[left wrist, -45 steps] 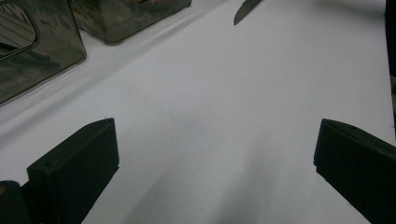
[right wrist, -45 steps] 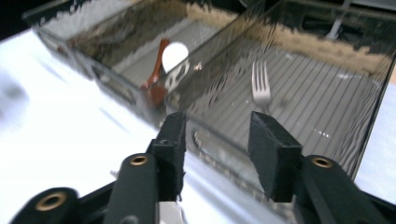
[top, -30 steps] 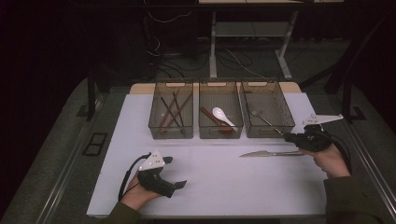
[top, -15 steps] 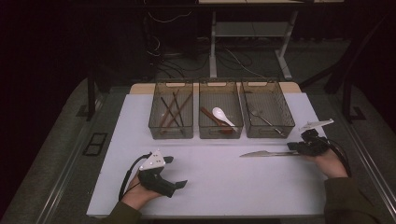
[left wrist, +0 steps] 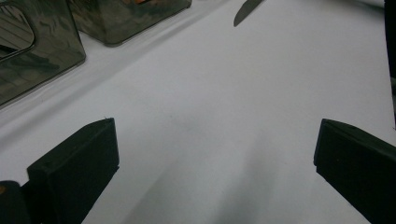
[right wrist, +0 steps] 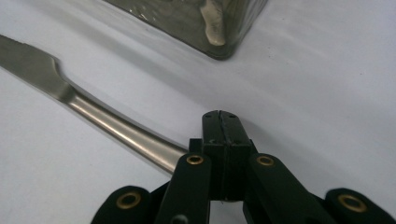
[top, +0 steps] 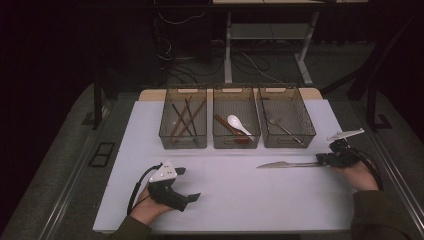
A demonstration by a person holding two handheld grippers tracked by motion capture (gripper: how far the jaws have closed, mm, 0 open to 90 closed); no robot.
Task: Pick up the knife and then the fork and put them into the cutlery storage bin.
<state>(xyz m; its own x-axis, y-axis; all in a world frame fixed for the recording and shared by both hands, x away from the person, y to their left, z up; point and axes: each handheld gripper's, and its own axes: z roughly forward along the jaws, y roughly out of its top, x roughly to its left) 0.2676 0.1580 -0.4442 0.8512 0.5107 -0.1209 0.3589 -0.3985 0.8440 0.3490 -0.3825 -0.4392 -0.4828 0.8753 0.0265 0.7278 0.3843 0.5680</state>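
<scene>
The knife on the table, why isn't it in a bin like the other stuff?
It is the odd one out: the knife lies flat on the white table before the bins, which hold the other utensils. The right gripper, jaws shut, is at its handle.

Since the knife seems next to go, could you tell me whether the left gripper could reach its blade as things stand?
Probably yes: the left gripper is open, and only bare table lies between it and the knife.

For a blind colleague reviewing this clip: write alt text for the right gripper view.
The right gripper, its black jaws shut, sits over the handle end of a steel table knife lying on a white table; whether it grips the handle cannot be told. The blade runs off to the upper left, and the corner of a smoky clear bin stands behind.
</scene>
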